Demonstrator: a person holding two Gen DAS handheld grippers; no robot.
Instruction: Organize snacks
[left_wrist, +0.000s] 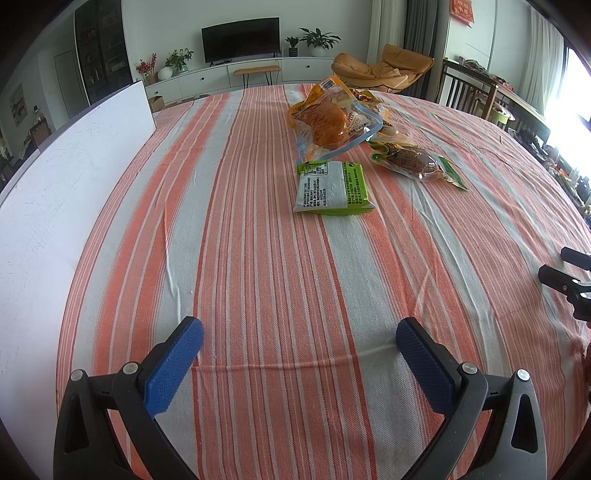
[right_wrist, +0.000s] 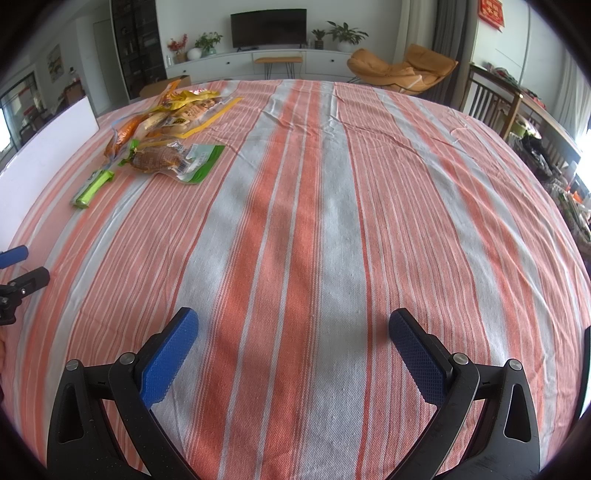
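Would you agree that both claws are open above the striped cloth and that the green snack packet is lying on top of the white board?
Not quite. The left claw and right claw are both open above the striped cloth, but the green snack packet lies on the cloth itself, apart from the white board at the table's left edge. The left wrist view shows this.

Home living room, television (left_wrist: 240, 38), lounge chair (left_wrist: 384, 68) (houseplants too)

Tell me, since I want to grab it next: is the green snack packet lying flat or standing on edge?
Flat. The green snack packet lies printed face up on the striped tablecloth, just in front of the snack pile, touched by neither gripper.
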